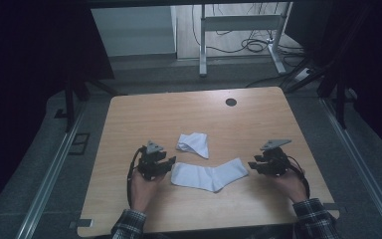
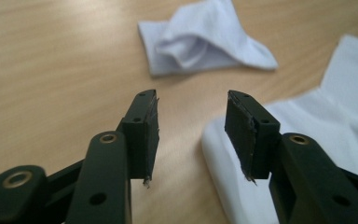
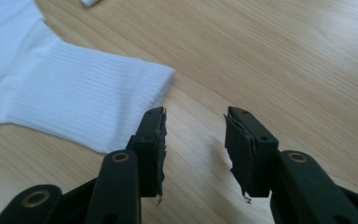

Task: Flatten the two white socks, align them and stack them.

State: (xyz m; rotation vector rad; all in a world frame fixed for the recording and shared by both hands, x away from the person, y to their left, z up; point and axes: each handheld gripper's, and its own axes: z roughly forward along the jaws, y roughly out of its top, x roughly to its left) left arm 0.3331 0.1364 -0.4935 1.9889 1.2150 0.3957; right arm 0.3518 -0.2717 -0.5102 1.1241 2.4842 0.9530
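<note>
On the light wooden table (image 1: 129,209) lie two white cotton socks: one flattened long sock (image 1: 209,176) between two black grippers, one crumpled sock (image 1: 194,144) just beyond it. Left gripper (image 1: 170,165) and right gripper (image 1: 252,166) both gape, holding nothing, at opposite sock ends.

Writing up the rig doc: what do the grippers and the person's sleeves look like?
Both the left gripper and the right gripper are black, each topped by a grey three-cornered plate and trailing a black cable. The jaws are flat black bars with brass-ringed holes, and their pads are frayed at the edges. The sleeves are plaid.
</note>
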